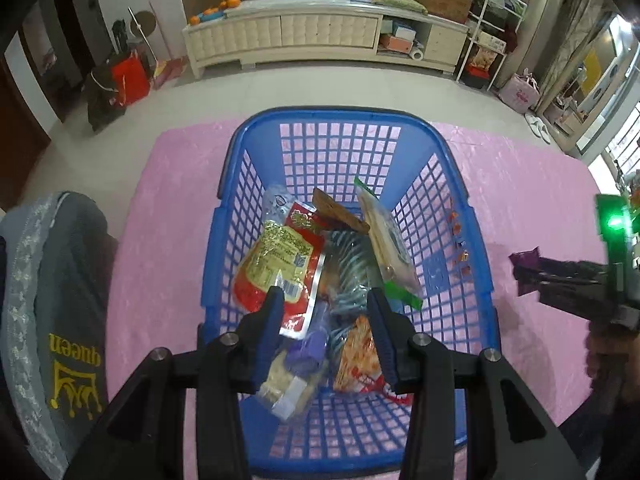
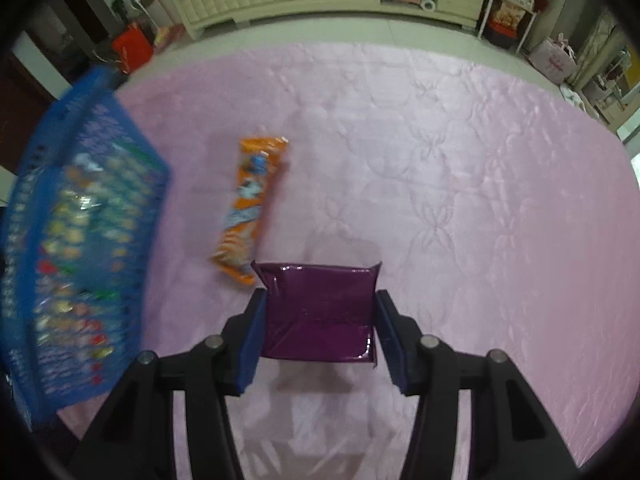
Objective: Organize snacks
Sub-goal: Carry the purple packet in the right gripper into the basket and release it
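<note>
- My right gripper [image 2: 318,320] has its jaws part-way closed on a purple snack pouch [image 2: 320,312], one pad against each side edge. The pouch is off the pink quilted cover [image 2: 460,200]; its shadow falls on the cloth beneath.
- The pouch is glossy, dark purple foil, roughly rectangular, with a sealed edge at the far end and a crease across its face. It spans the jaws crosswise. I judge the hold as adequate but light, since only thin edges are pinched.
- My left gripper [image 1: 326,316] hangs over the blue plastic basket [image 1: 472,280] with its jaws partly open and nothing between the pads. Snacks lie below them, not gripped.
- The deciding relation: the basket lies to the left of the right gripper, just beside it in the right wrist view. From the left wrist view, the right gripper [image 1: 532,276] with its pouch stands outside the basket's right wall. The carry must therefore go leftward and over the rim.
- The basket already holds several packets, among them a red and yellow bag [image 1: 276,264] and a long clear pack [image 1: 384,240].
- Farther out, an orange snack packet [image 2: 250,208] lies flat on the cover between basket and pouch, long axis running away from me. The right hand is nearer to it.
- Risk: the left gripper occupies the drop zone.
</note>
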`<state>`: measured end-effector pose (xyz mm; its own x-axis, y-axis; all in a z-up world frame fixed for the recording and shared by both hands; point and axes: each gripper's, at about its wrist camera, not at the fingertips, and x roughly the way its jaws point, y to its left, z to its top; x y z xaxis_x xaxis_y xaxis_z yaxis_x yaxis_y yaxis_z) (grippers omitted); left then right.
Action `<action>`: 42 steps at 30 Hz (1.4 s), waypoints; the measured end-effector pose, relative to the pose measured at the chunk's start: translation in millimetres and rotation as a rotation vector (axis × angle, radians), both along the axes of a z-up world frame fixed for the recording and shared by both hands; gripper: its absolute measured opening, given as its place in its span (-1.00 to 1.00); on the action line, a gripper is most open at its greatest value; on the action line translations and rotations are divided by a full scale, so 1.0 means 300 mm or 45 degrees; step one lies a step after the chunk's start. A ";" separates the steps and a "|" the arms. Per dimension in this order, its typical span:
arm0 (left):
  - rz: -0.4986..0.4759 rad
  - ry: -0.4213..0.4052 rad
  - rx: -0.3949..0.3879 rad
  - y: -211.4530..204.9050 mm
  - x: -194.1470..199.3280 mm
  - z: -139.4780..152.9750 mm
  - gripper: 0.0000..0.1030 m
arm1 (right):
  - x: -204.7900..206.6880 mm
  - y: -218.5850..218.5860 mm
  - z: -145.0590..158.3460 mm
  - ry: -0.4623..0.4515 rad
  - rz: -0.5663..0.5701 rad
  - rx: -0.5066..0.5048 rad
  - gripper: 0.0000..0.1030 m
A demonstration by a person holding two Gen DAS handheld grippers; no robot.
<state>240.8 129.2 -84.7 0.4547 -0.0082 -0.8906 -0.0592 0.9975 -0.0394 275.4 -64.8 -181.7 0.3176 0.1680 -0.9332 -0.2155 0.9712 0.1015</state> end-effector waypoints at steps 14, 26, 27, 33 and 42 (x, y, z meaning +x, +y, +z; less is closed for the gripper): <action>0.004 -0.098 -0.092 0.023 -0.095 0.089 -0.21 | -0.217 0.114 0.345 -0.195 0.183 0.131 0.10; 0.059 -0.128 -0.074 0.169 -0.142 0.093 -0.21 | -0.205 0.377 0.367 -0.198 0.380 0.132 0.10; 0.067 -0.129 -0.078 0.183 -0.142 0.087 -0.21 | -0.201 0.396 0.357 -0.190 0.398 0.130 0.10; 0.109 -0.092 -0.115 0.250 -0.125 0.022 -0.21 | -0.164 0.536 0.293 -0.148 0.490 0.079 0.10; 0.144 -0.061 -0.115 0.304 -0.118 -0.023 -0.21 | -0.110 0.667 0.177 -0.081 0.549 -0.035 0.11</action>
